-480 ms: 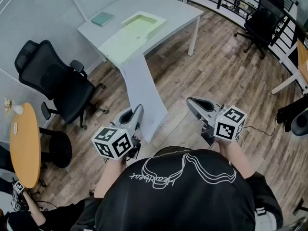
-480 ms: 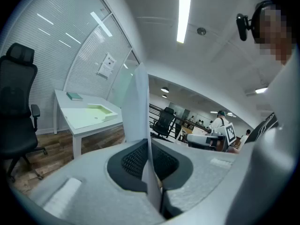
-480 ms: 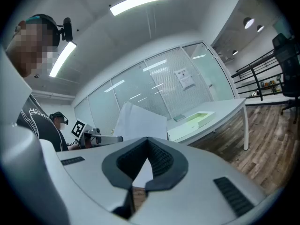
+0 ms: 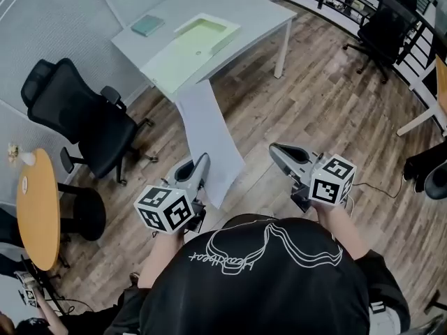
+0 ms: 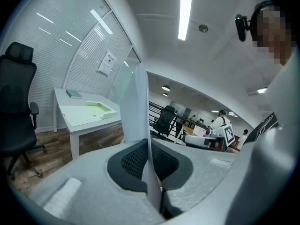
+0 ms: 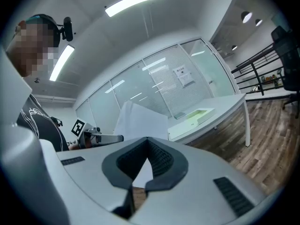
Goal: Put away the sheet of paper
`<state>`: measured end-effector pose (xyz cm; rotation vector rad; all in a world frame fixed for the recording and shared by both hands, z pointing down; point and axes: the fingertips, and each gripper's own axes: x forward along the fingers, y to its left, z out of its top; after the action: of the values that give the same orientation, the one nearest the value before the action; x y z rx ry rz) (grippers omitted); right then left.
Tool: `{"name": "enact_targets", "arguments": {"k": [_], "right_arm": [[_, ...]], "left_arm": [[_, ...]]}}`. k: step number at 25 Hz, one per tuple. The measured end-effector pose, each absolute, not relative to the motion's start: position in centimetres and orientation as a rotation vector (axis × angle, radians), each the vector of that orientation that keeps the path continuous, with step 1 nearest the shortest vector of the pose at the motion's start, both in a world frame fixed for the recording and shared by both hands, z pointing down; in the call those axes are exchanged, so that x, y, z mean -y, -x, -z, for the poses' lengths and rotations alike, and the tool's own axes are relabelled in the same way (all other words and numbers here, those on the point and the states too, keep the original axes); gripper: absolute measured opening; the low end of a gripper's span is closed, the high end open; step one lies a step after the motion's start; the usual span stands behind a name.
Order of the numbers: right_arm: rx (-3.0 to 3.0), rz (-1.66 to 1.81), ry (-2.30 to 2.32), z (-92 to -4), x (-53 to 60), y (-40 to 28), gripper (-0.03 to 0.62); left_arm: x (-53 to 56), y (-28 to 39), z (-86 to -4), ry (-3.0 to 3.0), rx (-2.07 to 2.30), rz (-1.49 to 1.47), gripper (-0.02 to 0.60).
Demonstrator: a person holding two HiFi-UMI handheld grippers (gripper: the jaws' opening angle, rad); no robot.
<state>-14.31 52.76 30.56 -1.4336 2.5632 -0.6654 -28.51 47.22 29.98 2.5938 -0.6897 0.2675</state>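
sheet of paper (image 4: 208, 135): mid-frame, running from bench (image 4: 251, 12) edge down to my left tool (image 4: 203, 159) | left tool clenched on its near edge | right tool (image 4: 274, 148) closed, empty | I judge it light, floppy, easily creased; grip edges only

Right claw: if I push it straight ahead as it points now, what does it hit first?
Most likely the paper, which sags from the table to the left claw and lies dead ahead of the right claw. Depth is hard to judge.

Office: black swivel chair (image 4: 77, 114), white desk (image 4: 258, 16), seemingly glass partition walls (image 6: 187, 88).
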Motion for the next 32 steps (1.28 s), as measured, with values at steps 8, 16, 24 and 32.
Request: {"name": "enact_targets", "arguments": {"k": [8,16,24,32], "right_arm": [[-2.530,0.698,1.401,-31.8,-52.8,12.0,0.009],[-2.463,0.712,1.377,-31.2,-52.7,4.0,0.009],[-2.477,0.675,1.344,-30.9,-52.1,0.5,0.009],[-2.483,0.679,1.349,-31.0,-49.0,-0.9,0.009]], "left_arm": [[-47.3,25.9,-30.9,-2.583,0.671,-0.288,0.009],[-47.0,18.6,-29.7,-2.589,0.672,-0.295,0.009],[-46.6,15.1,-29.0,-2.616,0.676,-0.238,0.009],[-43.0,14.0,-29.3,-2.604,0.680,-0.211,0.009]]}}
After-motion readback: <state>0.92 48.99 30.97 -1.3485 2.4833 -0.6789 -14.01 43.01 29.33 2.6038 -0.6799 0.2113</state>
